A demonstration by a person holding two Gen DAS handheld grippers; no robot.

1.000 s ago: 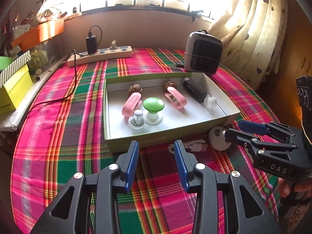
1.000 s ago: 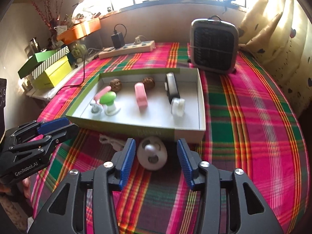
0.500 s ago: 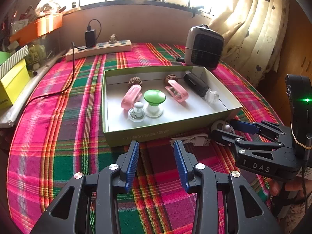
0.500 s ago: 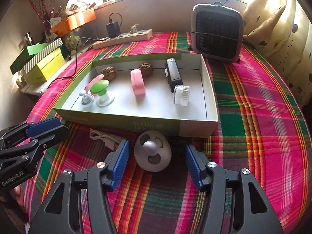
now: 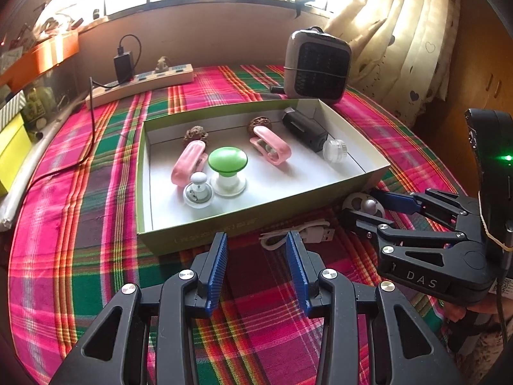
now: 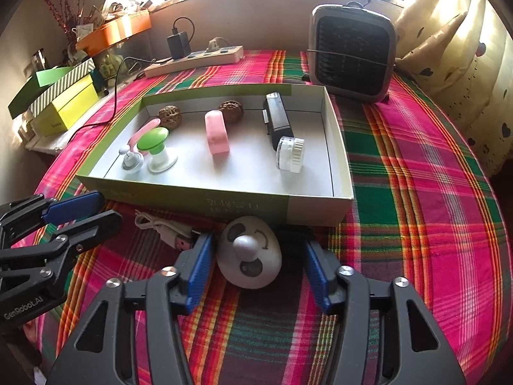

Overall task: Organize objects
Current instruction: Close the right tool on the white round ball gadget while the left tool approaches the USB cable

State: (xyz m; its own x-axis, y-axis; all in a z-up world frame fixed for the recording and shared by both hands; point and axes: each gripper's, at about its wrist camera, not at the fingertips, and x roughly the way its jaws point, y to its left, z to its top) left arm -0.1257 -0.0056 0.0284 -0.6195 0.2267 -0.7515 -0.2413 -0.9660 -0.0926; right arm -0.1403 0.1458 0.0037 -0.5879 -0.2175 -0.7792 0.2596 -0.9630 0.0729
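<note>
The box (image 6: 314, 207) holds pink clips (image 6: 217, 136); right gripper (image 6: 256, 266), closing, loosely straddles the white disc (image 6: 253, 263).

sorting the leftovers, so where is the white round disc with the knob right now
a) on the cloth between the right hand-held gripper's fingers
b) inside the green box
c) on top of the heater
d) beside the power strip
a: the white round disc lies on the plaid cloth, outside the green box, between the open fingers of the right hand-held gripper.
</note>
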